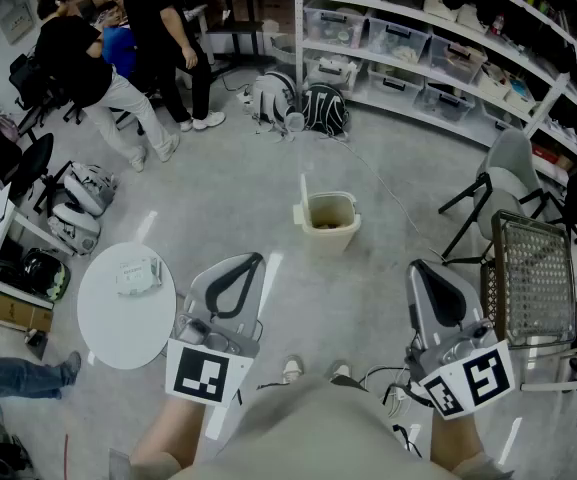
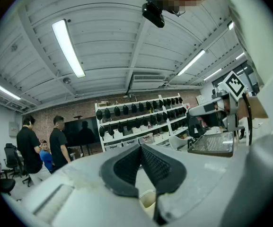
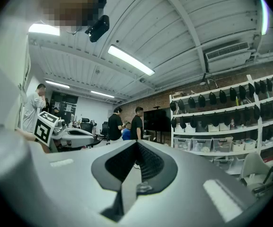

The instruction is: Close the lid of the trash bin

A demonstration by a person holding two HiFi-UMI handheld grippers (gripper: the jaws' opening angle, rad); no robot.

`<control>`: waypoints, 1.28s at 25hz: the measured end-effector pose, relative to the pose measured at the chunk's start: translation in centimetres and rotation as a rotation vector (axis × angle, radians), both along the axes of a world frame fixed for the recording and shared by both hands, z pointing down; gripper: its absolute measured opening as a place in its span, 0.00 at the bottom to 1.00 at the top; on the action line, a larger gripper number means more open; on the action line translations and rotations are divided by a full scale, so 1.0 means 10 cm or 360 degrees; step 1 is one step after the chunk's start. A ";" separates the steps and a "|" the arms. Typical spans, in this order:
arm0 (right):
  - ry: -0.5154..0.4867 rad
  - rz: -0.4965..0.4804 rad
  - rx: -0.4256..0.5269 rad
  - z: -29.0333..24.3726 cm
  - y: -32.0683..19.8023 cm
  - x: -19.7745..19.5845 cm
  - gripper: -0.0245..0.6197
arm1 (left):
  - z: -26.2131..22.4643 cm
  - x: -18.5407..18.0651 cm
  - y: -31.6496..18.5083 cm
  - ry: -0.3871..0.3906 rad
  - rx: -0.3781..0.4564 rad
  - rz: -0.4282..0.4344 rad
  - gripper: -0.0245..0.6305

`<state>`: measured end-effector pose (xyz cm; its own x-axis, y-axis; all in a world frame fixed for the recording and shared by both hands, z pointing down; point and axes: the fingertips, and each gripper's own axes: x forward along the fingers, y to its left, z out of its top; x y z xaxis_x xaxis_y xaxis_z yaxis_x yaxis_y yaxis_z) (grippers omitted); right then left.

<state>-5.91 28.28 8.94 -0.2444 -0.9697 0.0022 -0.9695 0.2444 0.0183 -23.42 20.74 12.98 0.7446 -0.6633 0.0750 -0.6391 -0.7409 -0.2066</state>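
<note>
A cream trash bin [image 1: 329, 224] stands on the grey floor ahead of me in the head view. Its lid [image 1: 303, 197] stands upright at the bin's left side, so the bin's mouth is uncovered. My left gripper [image 1: 257, 259] is held low near my body, short of the bin and to its left, jaws shut on nothing. My right gripper [image 1: 417, 265] sits to the bin's right, also shut and empty. In the left gripper view the shut jaws [image 2: 141, 146] point up towards the shelves, and the bin's rim [image 2: 147, 199] peeks out below them. The right gripper [image 3: 136, 143] faces the room, with no bin in sight.
A round white table [image 1: 126, 304] is at my left. A wire mesh rack [image 1: 534, 279] and a grey chair [image 1: 509, 182] are at my right. Backpacks [image 1: 323, 109] lie by the shelves [image 1: 438, 60] beyond the bin. People [image 1: 80, 60] stand at the back left.
</note>
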 end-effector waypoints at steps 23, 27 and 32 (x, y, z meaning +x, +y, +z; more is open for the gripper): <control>-0.0049 0.0152 -0.0096 0.26 -0.05 0.08 0.04 | 0.20 -0.17 -0.20 0.0018 -0.0084 0.0019 0.04; -0.0057 0.0143 -0.0133 0.35 -0.20 0.21 0.04 | 0.26 -0.06 -0.32 0.0002 -0.0122 0.0008 0.04; -0.0088 0.0087 -0.0169 0.49 -0.60 0.43 0.04 | 0.36 0.12 -0.67 -0.0089 -0.0128 -0.0061 0.04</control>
